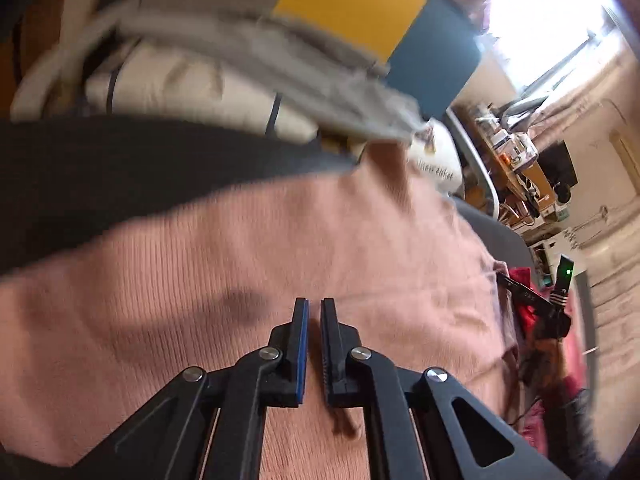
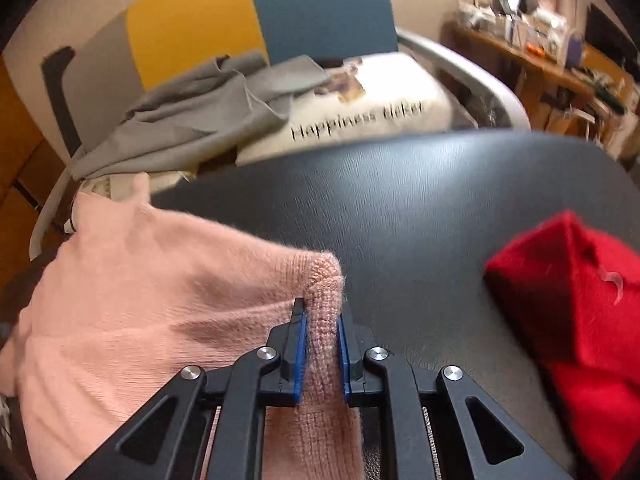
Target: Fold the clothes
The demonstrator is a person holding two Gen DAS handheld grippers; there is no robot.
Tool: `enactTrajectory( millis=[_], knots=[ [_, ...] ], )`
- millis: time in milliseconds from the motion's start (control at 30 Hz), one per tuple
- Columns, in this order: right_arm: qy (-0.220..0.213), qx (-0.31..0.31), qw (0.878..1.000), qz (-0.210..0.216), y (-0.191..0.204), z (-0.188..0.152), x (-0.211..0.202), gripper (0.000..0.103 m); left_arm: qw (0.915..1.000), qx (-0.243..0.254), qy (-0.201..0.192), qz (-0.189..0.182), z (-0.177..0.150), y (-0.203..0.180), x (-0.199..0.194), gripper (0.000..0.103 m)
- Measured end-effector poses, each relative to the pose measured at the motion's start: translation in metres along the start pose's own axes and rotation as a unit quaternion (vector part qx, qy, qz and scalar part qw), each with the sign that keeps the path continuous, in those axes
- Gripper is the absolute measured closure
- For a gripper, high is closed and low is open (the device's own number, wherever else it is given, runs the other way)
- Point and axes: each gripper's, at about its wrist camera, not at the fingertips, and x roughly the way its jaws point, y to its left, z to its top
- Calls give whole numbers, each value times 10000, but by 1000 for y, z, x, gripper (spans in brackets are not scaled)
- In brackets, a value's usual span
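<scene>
A pink knit sweater point(image 1: 280, 248) lies spread over a black leather surface point(image 2: 420, 208). In the left wrist view my left gripper point(image 1: 315, 304) hovers just above the sweater's middle. Its fingers are nearly together, with only a thin slit between the pads and no cloth pinched. My right gripper point(image 2: 322, 312) is shut on a ribbed cuff or hem of the pink sweater point(image 2: 120, 300), which bunches up between the blue pads. The right gripper point(image 1: 520, 290) also shows at the sweater's right edge in the left wrist view.
A red knit garment point(image 2: 580, 300) lies on the black surface at the right. Behind stands a chair point(image 2: 312, 4) with grey cloth point(image 2: 192, 120) and a printed white cushion point(image 2: 380, 100). A cluttered wooden desk point(image 2: 540, 60) is at the far right.
</scene>
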Motion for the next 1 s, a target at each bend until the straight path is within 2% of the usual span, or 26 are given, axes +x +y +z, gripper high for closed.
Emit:
enactTrajectory(
  millis=[33,67,133,200,300,367,433,500,567,633,733,833,900,967,1000],
  knots=[
    [-65,68,10000,31,-3,0,0,85,10000,-79,19,-17,1,3,1,91],
    [-61,93,9999,88,-7,-1,-1,82,9999,-159,38,-34,2,7,2,83],
    [-56,85,9998,145,-11,-1,-4,81,9997,-239,53,-59,4,8,4,80],
    [-183,-37,9998,9,-10,-1,-14,79,9997,-247,47,-75,4,3,8,73],
    [-380,-223,9988,-202,-7,-2,-29,71,9996,-259,36,-98,5,-3,13,69],
    [-732,-434,9956,-388,-2,-4,-50,64,9996,-266,30,-114,5,-7,16,69],
    [-825,-655,9941,-248,5,-5,-65,53,9995,-274,23,-129,6,-11,20,68],
    [-664,-936,9933,-132,16,-8,-65,50,9995,-282,16,-145,6,-15,23,69],
    [-497,-1217,9913,-20,27,-11,-64,49,9995,-290,10,-160,7,-20,27,72],
    [-277,-1494,9884,35,37,-16,-60,49,9994,-298,3,-176,7,-24,30,96],
    [106,-1897,9818,3,52,-27,-47,49,9993,-306,-15,-200,8,-30,35,98],
    [213,-2090,9771,-328,56,-36,-36,49,9980,-135,-534,-315,9,-41,7,98],
    [184,-2002,9785,-451,53,-35,-31,50,9962,-27,-831,-260,15,-48,-12,98],
    [171,-1884,9805,-527,52,-34,-27,49,9959,145,-887,-43,22,-49,-17,98],
    [155,-1830,9814,-555,51,-34,-25,49,9967,157,-779,145,24,-46,-10,98]
  ],
)
